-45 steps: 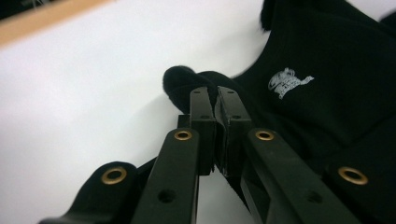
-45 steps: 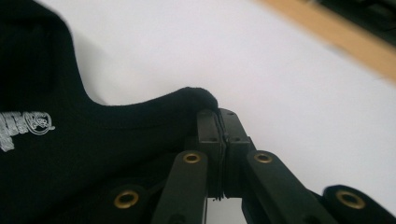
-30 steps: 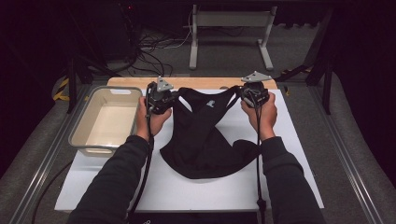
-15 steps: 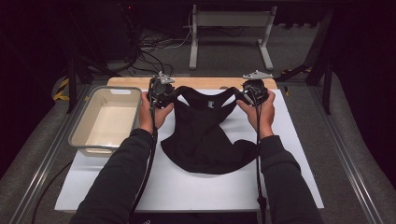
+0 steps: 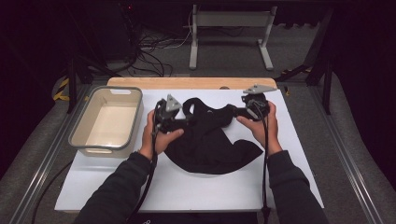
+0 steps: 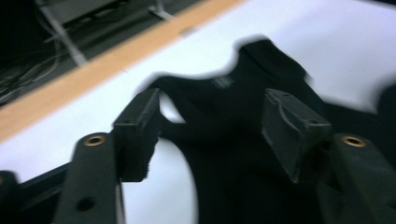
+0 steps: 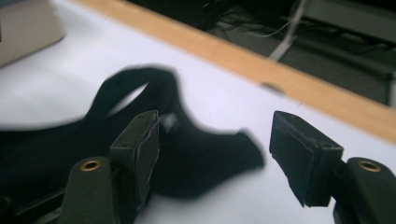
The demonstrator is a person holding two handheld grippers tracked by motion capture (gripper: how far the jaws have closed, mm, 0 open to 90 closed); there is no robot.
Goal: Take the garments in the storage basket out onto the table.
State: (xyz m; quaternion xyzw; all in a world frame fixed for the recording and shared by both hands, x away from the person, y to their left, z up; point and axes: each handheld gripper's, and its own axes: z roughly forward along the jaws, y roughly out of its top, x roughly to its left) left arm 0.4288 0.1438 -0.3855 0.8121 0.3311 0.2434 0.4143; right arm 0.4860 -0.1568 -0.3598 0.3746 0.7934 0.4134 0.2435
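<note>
High view: black tank top [image 5: 210, 140] lies on the white mat [image 5: 289, 154] in the middle of the counter [image 5: 187, 83], straps toward the far edge, hem toward me, partly bunched. My left gripper [image 5: 180, 122] sits at its left strap, my right gripper [image 5: 238, 112] at its right strap. Jaw state isn't readable from here. Grey tub [image 5: 106, 120] stands just left of the mat area, near my left hand [image 5: 161, 135].

Left gripper view: my gripper [image 6: 210, 121] is spread wide, jaws apart with nothing between them pinched. The tank top [image 6: 243, 158] is under and ahead of the jaws, neckline and one strap visible; picture is blurred. Wooden counter edge [image 6: 84, 74] runs behind.

Right gripper view: my gripper [image 7: 215, 144] is also spread, both jaws clear of cloth. The tank top [image 7: 187, 158] lies under the left jaw, strap loop extending ahead, its edge ending between the jaws on the mat. Tub corner [image 7: 28, 28] at top left.
</note>
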